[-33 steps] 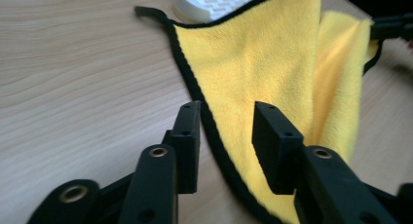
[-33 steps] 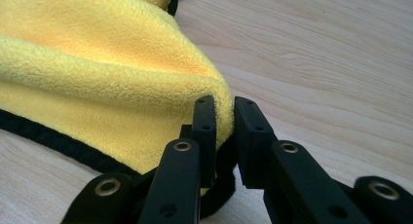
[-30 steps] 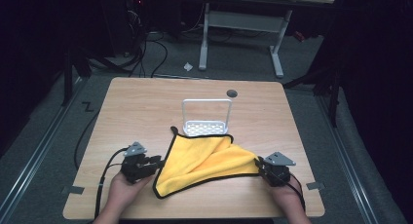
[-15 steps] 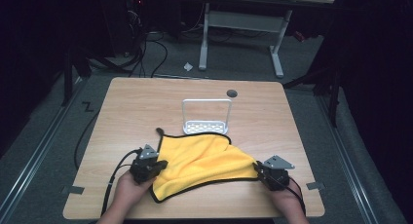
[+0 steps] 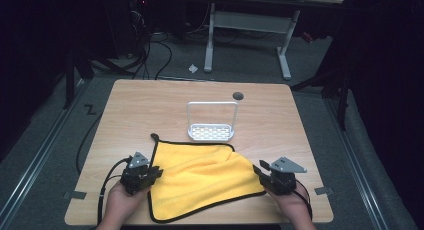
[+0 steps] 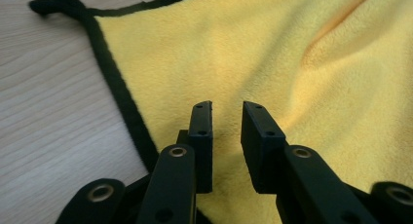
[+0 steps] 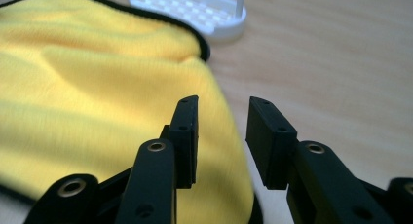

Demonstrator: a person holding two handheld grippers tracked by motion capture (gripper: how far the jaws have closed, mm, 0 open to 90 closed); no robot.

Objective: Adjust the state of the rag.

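On table near edge: yellow cloth (image 5: pixel 202 177), soft, limp; grip at black hem. Left gripper (image 6: pixel 226 119) and right gripper (image 7: pixel 221 117) jaws parted, empty.

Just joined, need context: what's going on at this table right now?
A person holds a two-jaw gripper in each hand at opposite edges of a yellow cloth with black trim, lying rumpled on the wooden table. The left gripper sits over the cloth's left edge, the right gripper over its right edge. Both have jaws apart with nothing between them, so the cloth isn't gripped. A small white rack stands just behind the cloth.
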